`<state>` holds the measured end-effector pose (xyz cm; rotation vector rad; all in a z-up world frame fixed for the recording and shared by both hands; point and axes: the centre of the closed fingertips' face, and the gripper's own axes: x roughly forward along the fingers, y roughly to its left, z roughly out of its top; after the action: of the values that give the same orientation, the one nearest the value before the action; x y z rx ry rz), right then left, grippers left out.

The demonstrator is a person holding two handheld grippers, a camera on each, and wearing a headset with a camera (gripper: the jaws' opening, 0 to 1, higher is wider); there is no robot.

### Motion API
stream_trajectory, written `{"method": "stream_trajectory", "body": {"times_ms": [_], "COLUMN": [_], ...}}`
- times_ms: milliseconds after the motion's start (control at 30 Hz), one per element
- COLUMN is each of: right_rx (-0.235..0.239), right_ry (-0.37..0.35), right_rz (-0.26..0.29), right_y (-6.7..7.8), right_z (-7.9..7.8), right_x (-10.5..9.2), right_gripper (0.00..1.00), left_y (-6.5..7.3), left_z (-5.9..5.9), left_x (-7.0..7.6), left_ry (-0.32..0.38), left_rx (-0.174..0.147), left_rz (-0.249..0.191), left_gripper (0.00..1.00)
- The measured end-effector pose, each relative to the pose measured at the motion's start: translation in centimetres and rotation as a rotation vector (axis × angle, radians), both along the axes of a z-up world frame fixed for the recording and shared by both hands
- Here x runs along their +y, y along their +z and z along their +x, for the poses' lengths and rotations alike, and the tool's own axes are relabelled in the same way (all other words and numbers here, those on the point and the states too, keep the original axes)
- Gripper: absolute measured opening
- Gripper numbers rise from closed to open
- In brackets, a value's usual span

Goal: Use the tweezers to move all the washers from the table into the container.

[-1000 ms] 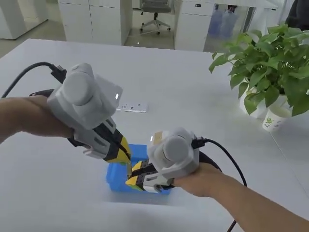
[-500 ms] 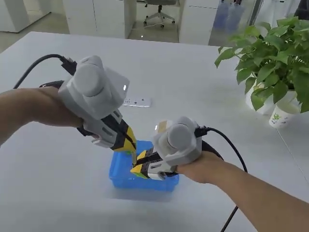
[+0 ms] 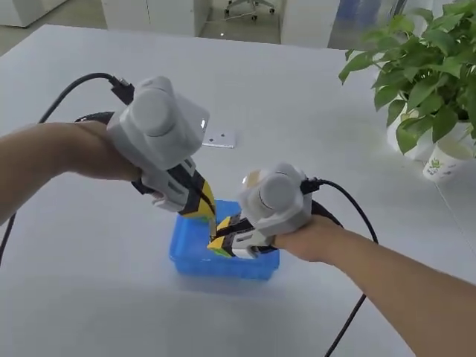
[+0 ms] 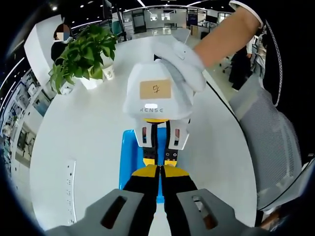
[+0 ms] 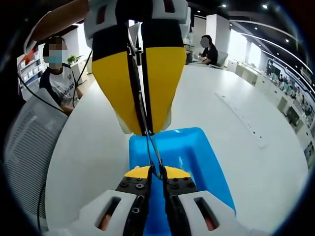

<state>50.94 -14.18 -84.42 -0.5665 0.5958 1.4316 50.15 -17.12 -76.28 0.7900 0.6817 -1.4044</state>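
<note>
low in the right gripper view the right claw (image 5: pixel 157 173) is pressed on the tips of thin metal tweezers (image 5: pixel 153 155), above the blue plastic container (image 5: pixel 197 147) on the white desk (image 5: pixel 216 108). further up, the left claw (image 5: pixel 145 132), pressed together, pinches the tweezers' upper part.

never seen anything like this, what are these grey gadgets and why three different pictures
No robot here: a person holds a handheld gripper in each hand. The wide picture comes from a headset camera looking down; the two round ones come from cameras riding on each gripper. On the white table sits a blue container, with a potted plant aside. The left gripper is shut on thin metal tweezers, whose tips reach between the jaws of the right gripper. Whether it grips them is unclear.
</note>
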Motion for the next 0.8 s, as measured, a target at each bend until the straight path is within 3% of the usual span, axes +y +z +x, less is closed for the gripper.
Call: {"method": "stream_trajectory", "body": {"times_ms": [467,800], "right_rx": [0.024,0.015], "right_ry": [0.014,0.018], "right_rz": [-0.048,-0.056], "right_y": [-1.9,-2.0], "right_z": [0.5,0.5], "right_x": [-0.4,-0.4], "right_gripper": [0.11,0.11], "left_y": [-1.8,-1.9], "left_z": [0.7,0.8], "left_x": [0.0,0.0], "left_ry": [0.022,0.022], "left_rx": [0.014,0.012], "left_rz": [-0.006,-0.009], "left_gripper": [0.05,0.05]}}
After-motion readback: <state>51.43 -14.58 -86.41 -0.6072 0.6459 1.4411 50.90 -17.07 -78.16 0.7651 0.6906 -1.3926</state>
